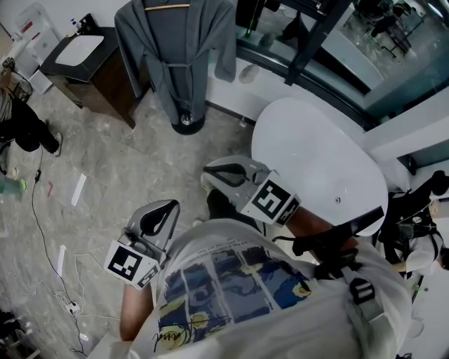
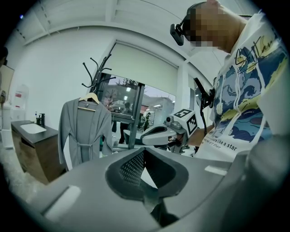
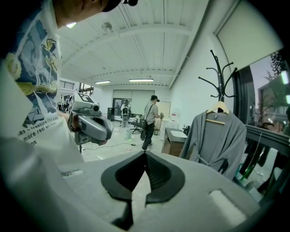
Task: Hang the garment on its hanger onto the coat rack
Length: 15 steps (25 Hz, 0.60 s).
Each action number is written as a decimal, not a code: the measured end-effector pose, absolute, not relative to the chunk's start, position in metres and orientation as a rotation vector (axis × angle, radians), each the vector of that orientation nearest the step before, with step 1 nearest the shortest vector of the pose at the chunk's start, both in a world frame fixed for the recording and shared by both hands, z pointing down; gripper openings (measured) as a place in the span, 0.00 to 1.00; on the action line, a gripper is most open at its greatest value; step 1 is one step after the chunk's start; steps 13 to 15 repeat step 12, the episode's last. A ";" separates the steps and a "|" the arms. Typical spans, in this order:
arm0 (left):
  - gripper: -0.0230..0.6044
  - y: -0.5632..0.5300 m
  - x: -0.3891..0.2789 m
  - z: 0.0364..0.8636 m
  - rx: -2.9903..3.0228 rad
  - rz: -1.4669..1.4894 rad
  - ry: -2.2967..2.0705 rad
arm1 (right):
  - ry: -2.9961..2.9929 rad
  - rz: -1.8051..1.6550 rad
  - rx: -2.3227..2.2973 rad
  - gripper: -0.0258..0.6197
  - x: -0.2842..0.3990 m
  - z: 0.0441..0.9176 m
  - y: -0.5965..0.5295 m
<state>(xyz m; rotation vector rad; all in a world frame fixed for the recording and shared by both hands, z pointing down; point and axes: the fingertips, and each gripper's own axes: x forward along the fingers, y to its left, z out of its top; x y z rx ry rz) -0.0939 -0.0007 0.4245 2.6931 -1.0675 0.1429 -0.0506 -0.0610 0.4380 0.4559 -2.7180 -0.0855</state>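
Note:
A grey robe (image 1: pixel 175 56) hangs on a wooden hanger (image 1: pixel 167 5) from the black coat rack, whose round base (image 1: pixel 188 125) stands on the floor. The left gripper view shows the robe (image 2: pixel 84 131) under the rack's hooks (image 2: pixel 95 74). In the right gripper view the robe (image 3: pixel 217 136) is at the right, on its hanger (image 3: pixel 219 108). My left gripper (image 1: pixel 158 217) and right gripper (image 1: pixel 228 172) are held close to my chest, well short of the rack. Both are shut with nothing in them, and their tips meet in each gripper's own view (image 2: pixel 144 149) (image 3: pixel 145 152).
A dark cabinet with a white top (image 1: pixel 84 59) stands left of the rack. A large white rounded table (image 1: pixel 316 161) lies to my right, with glass panels behind it. Cables (image 1: pixel 49 245) trail over the marble floor. A person (image 3: pixel 148 120) walks in the background.

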 end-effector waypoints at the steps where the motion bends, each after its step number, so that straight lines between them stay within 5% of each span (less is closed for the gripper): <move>1: 0.04 -0.001 -0.094 0.425 2.692 0.144 -1.067 | -2.720 -0.084 0.449 0.04 -0.051 0.440 -0.061; 15: 0.04 -0.013 -0.080 0.440 2.670 0.159 -0.997 | -2.672 -0.020 0.467 0.04 -0.031 0.462 -0.067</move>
